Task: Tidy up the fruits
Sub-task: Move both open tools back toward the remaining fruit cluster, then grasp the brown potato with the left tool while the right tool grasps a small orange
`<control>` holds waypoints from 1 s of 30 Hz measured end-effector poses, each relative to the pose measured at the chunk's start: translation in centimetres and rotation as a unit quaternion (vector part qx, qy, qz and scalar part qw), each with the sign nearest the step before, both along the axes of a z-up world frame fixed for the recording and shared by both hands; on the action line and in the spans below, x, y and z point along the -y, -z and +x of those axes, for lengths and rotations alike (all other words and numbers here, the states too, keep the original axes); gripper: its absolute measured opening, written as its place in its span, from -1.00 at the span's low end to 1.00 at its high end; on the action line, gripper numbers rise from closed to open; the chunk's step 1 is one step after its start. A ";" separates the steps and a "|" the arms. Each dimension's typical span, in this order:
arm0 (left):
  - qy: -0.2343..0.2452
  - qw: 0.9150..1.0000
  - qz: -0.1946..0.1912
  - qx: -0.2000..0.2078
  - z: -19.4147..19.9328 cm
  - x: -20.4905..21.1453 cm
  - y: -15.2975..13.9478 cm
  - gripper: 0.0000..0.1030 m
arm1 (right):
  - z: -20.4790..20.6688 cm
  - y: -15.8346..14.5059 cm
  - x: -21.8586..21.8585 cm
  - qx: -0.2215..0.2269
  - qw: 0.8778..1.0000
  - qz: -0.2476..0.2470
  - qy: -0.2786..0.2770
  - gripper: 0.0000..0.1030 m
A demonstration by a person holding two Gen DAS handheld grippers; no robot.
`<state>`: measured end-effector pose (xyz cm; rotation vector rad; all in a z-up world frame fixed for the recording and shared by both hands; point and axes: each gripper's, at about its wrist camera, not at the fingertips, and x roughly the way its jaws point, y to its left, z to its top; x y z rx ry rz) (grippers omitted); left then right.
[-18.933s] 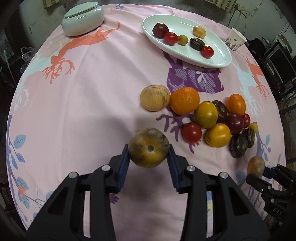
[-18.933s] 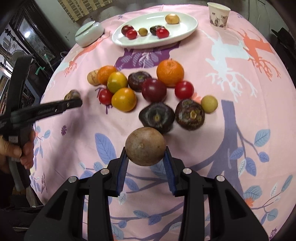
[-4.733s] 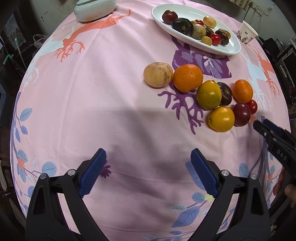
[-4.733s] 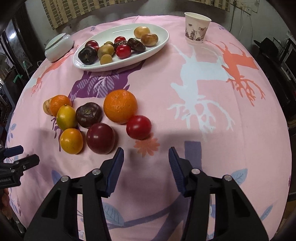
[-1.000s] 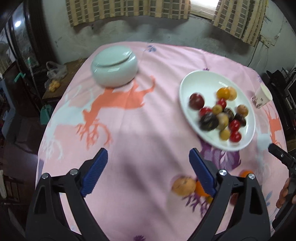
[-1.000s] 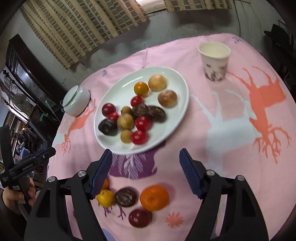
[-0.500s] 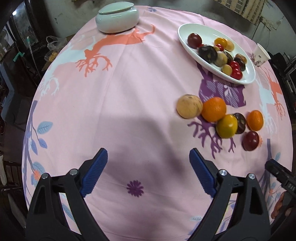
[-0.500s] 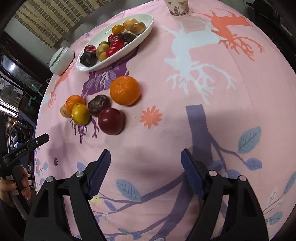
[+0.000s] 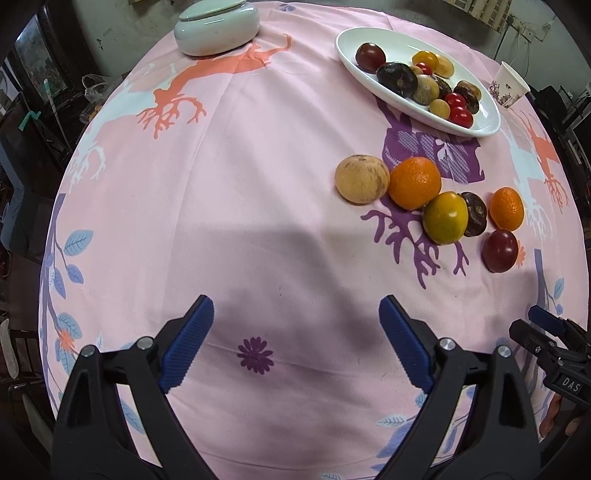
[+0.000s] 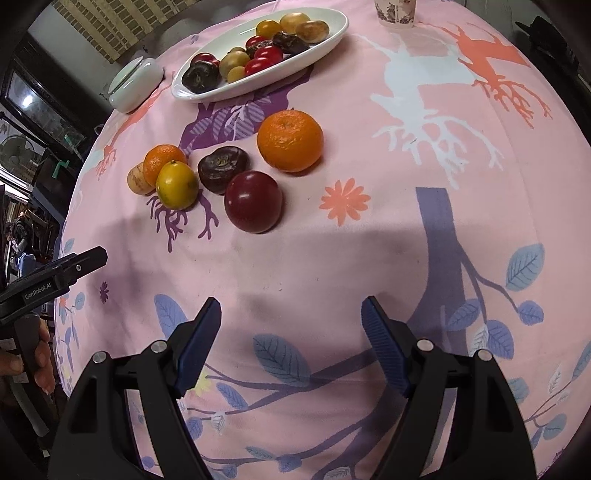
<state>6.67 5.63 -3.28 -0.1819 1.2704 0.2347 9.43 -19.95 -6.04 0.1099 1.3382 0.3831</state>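
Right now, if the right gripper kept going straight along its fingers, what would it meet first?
Probably just the pink tablecloth. The open right gripper has nothing between its fingers; the dark red fruit lies farther ahead, slightly left, though depth is uncertain.

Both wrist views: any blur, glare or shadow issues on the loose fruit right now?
Left wrist view: sharp, no motion blur; strong fisheye bulge; a soft shadow covers the tablecloth ahead of the left gripper, short of the fruit. Right wrist view: also sharp; small highlights on the dark red fruit and white plate, nothing washed out; the shadow edge lies just below that fruit.
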 end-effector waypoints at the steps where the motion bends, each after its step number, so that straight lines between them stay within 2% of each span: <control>1: 0.001 1.000 0.001 0.001 0.1 0.0 0.1 0.80 | 0.2 0.1 0.0 -0.004 1.000 0.002 0.000 0.53; 12: 0.021 0.999 0.011 0.028 3.3 0.3 0.8 0.80 | 1.6 0.5 0.2 -0.013 1.000 0.021 0.003 0.53; 16: 0.049 0.999 0.001 0.014 5.3 1.4 1.8 0.80 | 2.3 0.4 1.0 -0.050 0.994 0.089 0.025 0.53; 20: 0.073 0.997 0.022 0.023 6.6 2.3 2.3 0.78 | 2.7 -0.3 1.3 -0.039 0.994 0.099 0.030 0.53; 23: 0.069 0.997 -0.005 0.025 7.6 1.9 2.8 0.78 | 2.9 -0.3 1.5 -0.040 0.994 0.099 0.035 0.53; 24: 0.062 0.997 -0.031 0.039 7.9 1.6 2.7 0.78 | 3.0 -0.3 1.5 -0.042 0.994 0.098 0.038 0.53; 25: 0.061 0.996 -0.042 0.051 8.2 1.4 2.7 0.77 | 3.0 -0.2 1.6 -0.044 0.994 0.096 0.039 0.53; 26: 0.065 0.996 -0.037 0.054 8.6 1.4 2.8 0.61 | 3.0 0.0 1.5 -0.046 0.994 0.093 0.040 0.53; 27: 0.072 0.996 -0.030 0.043 9.0 1.5 3.3 0.26 | 3.1 0.0 1.5 -0.048 0.994 0.090 0.040 0.53; 28: 0.077 0.996 -0.023 0.032 9.3 1.6 3.7 0.17 | 3.1 0.0 1.4 -0.049 0.994 0.088 0.039 0.53; 30: 0.080 0.996 -0.015 0.043 9.4 1.8 3.5 -0.01 | 3.2 0.0 1.3 -0.047 0.995 0.083 0.036 0.53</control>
